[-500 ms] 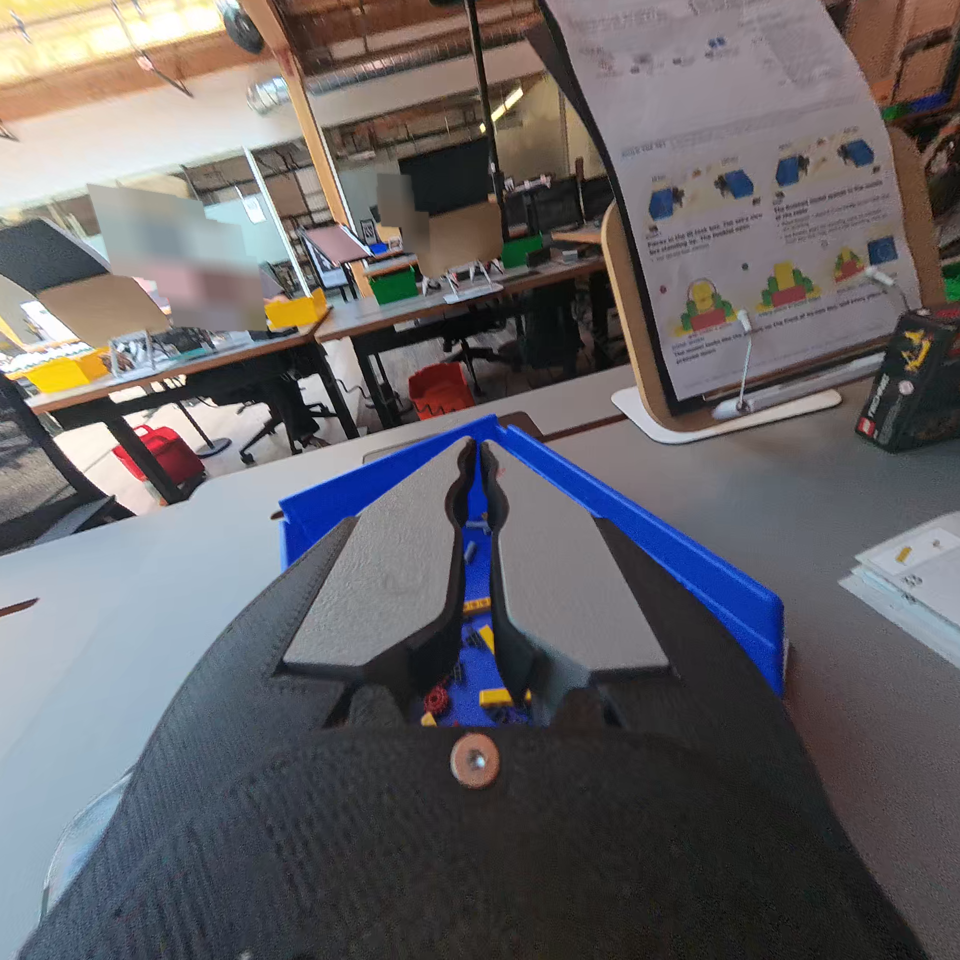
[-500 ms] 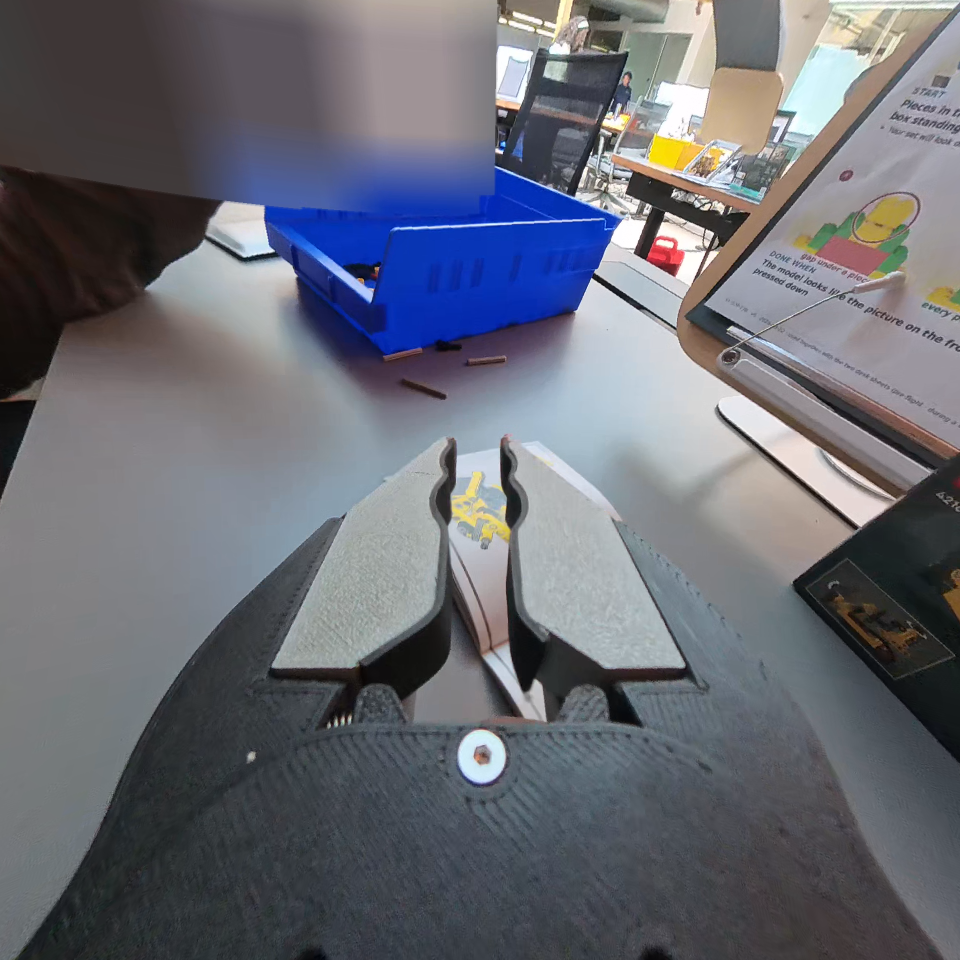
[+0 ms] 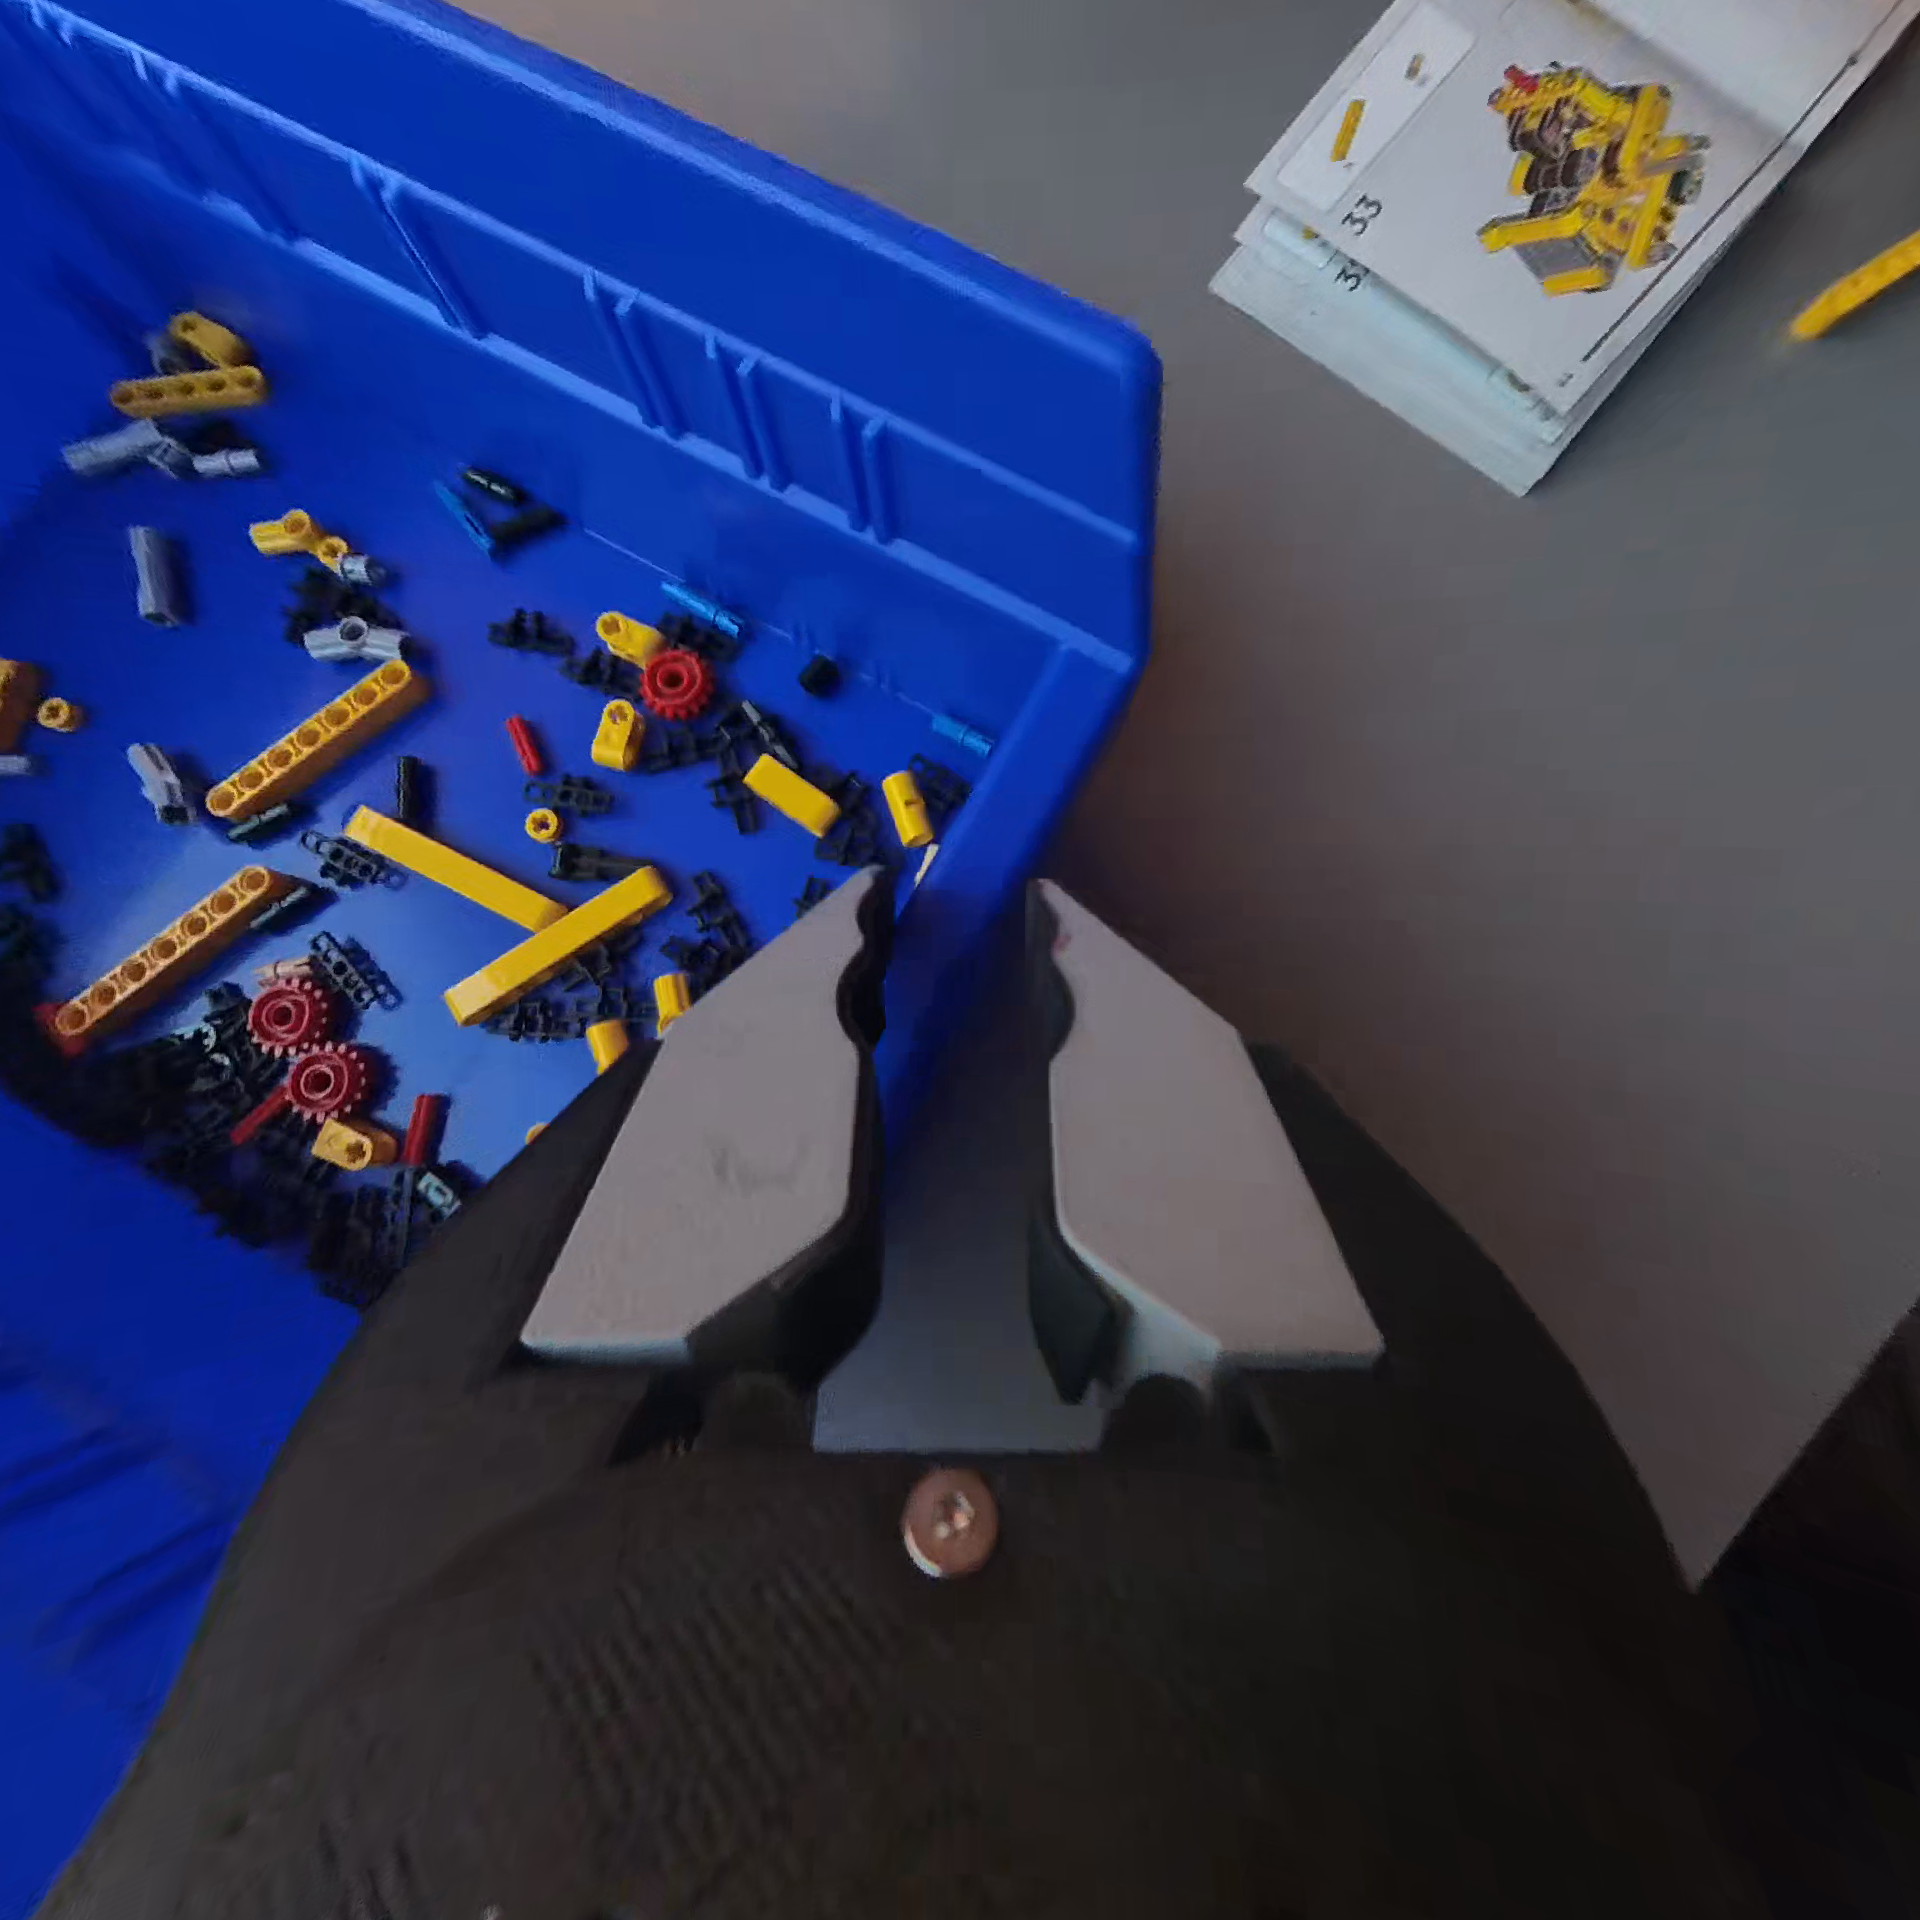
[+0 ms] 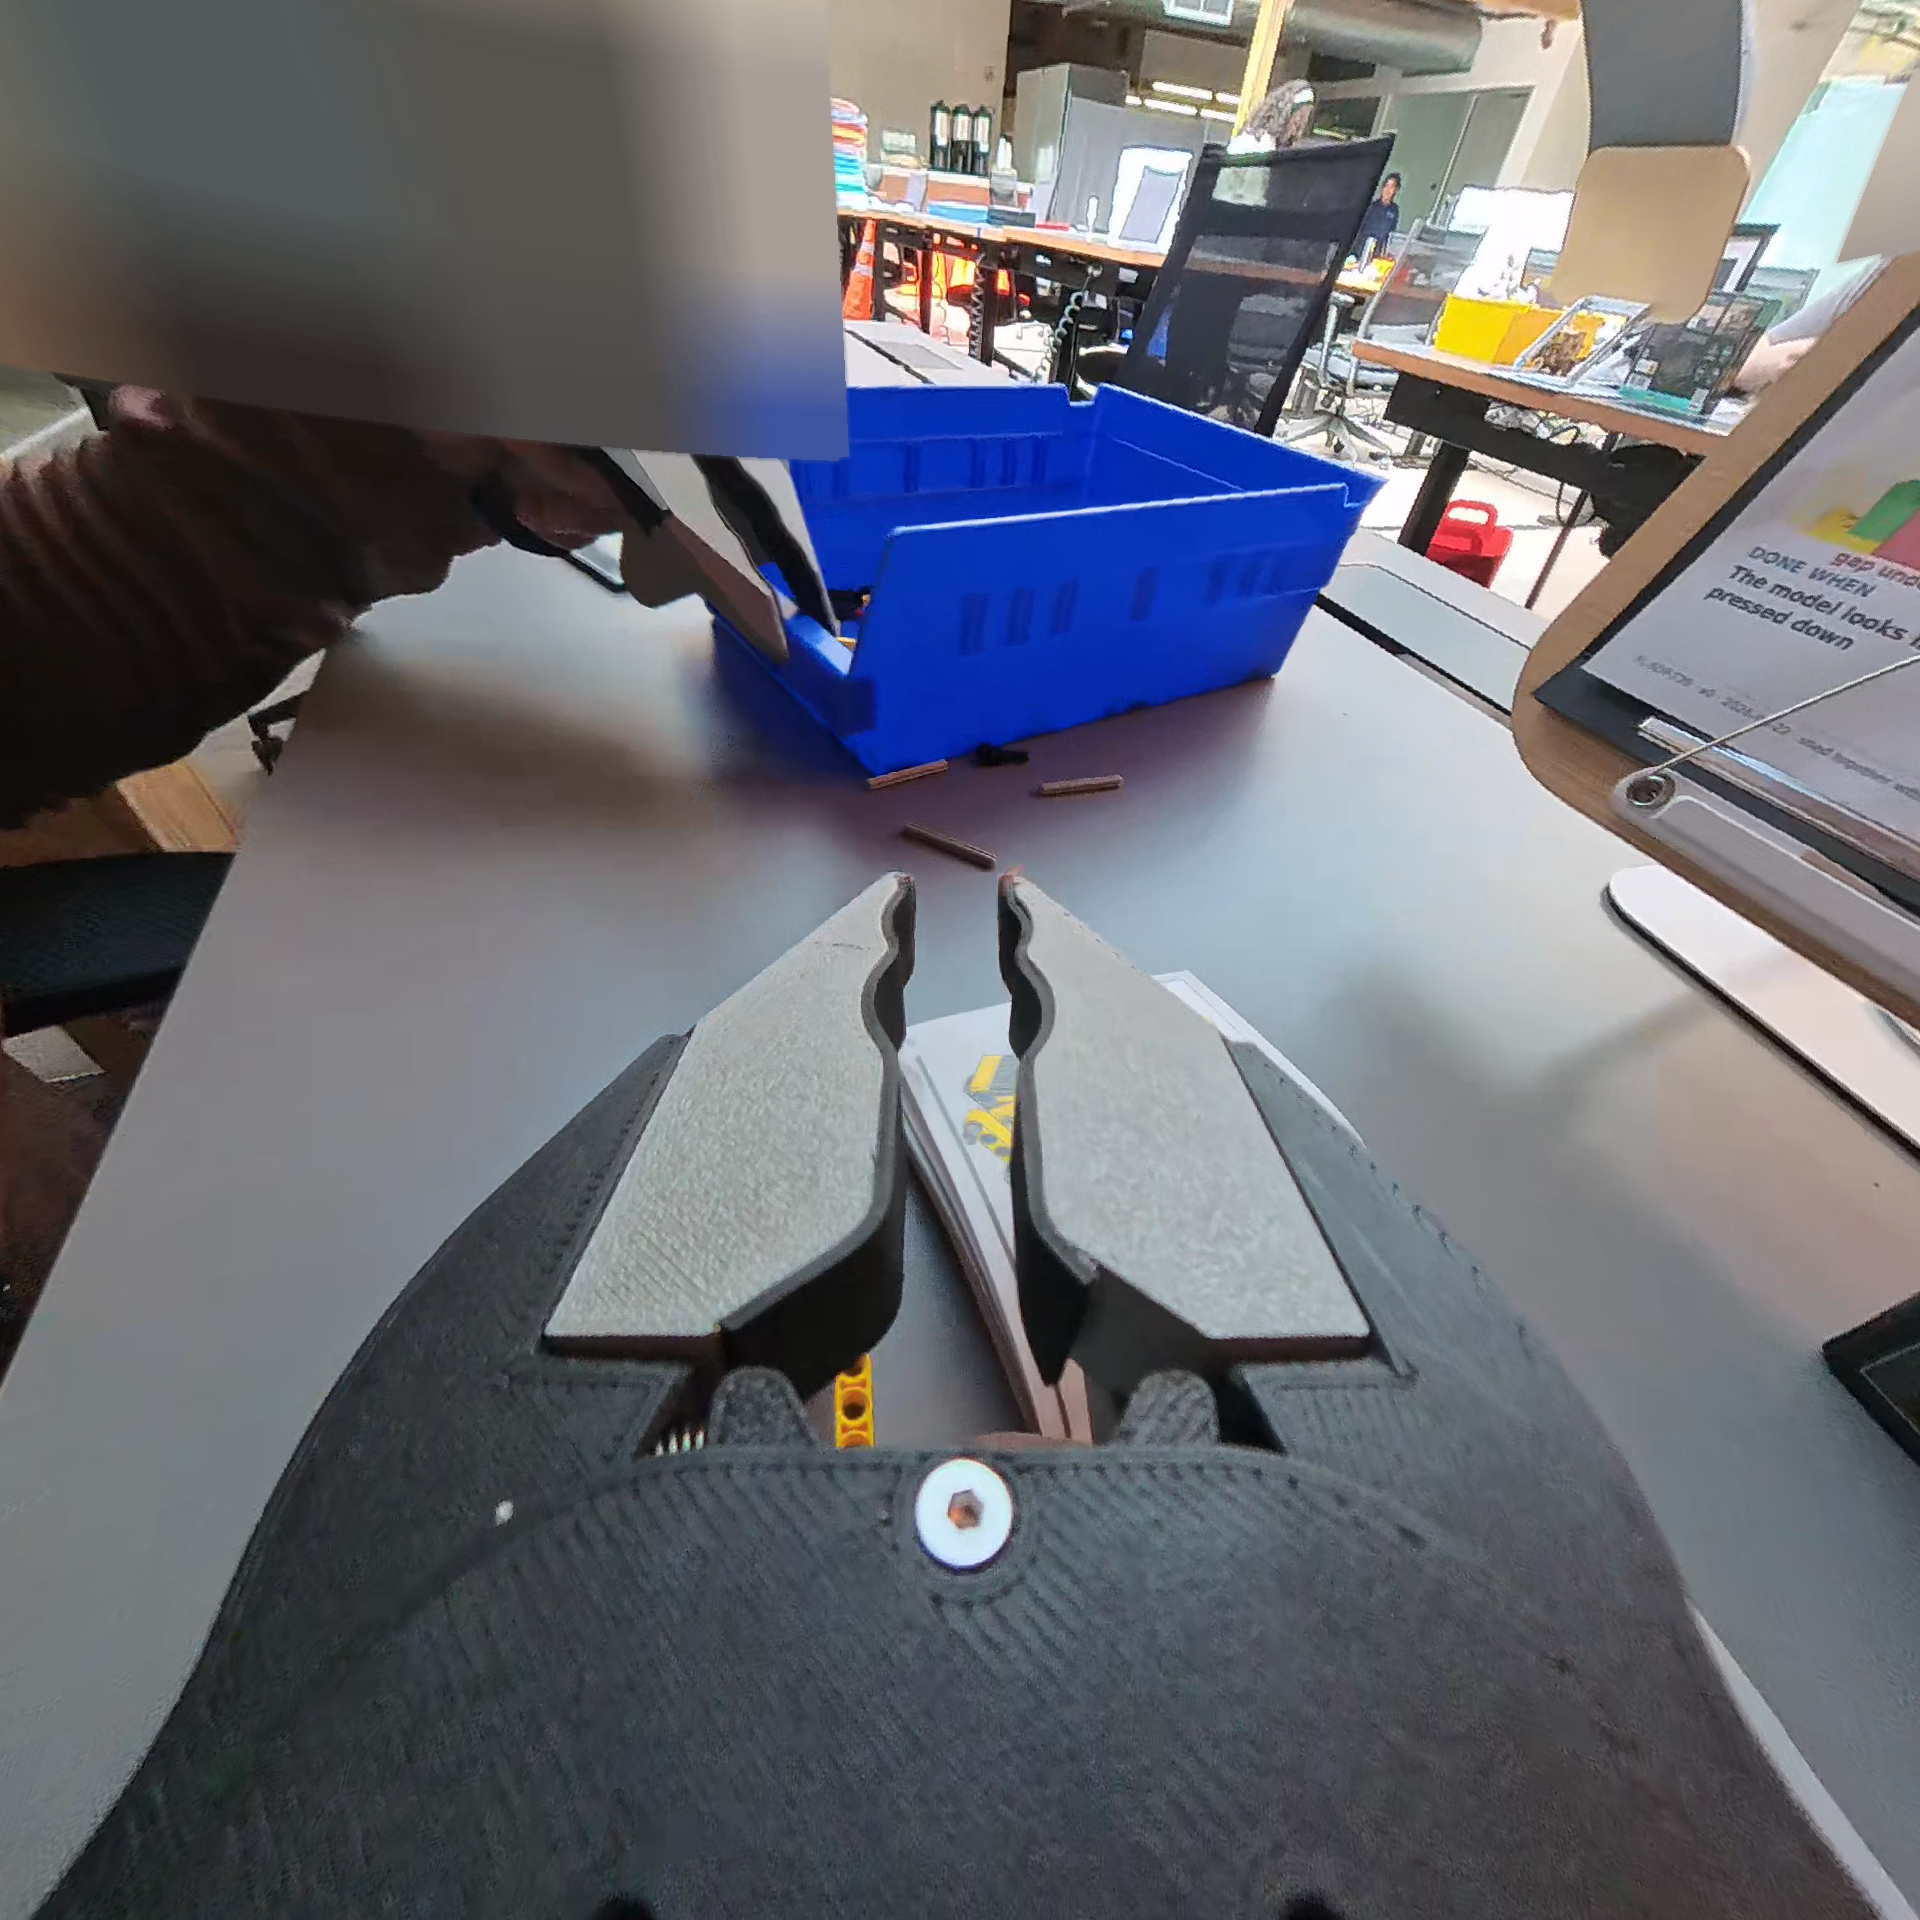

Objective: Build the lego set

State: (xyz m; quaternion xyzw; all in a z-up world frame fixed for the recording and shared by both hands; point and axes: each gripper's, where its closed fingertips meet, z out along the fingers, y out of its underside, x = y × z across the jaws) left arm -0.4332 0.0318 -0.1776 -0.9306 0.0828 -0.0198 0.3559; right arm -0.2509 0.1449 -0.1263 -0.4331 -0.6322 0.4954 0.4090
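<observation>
Left wrist view
- Left gripper (image 3: 956, 894): looks steeply down over the near corner of the blue bin (image 3: 1039, 582); jaws parted with nothing between them, 1 finger over the bin's inside, the other over the grey table (image 3: 1507, 831), the bin wall showing in the gap.
- Lego pieces: loose on the bin floor, among them long yellow beams (image 3: 317, 740), red gears (image 3: 673, 683), grey connectors (image 3: 156, 571) and many small black pins (image 3: 582, 795).
- Instruction booklet (image 3: 1538, 208): lies open on the table, well apart from the bin, showing a drawing of a yellow vehicle.
- Yellow piece (image 3: 1860, 296): on the table just beside the booklet, blurred.

Right wrist view
- Right gripper (image 4: 956, 888): hangs low over the table (image 4: 520, 1039), jaws slightly apart and holding nothing; the booklet (image 4: 966, 1101) lies under the fingers.
- Yellow beam (image 4: 854, 1403): a short stretch shows below the gripper's base.
- Bin (image 4: 1081, 623): farther off on the table, with the left gripper (image 4: 790, 613) tipped down over its near corner, held by a person's sleeved arm (image 4: 208, 582).
- Brown sticks (image 4: 948, 844): 3 thin ones on the table, in front of the bin.
- Stand (image 4: 1714, 582): at the right, a wooden board holding a printed sheet.
</observation>
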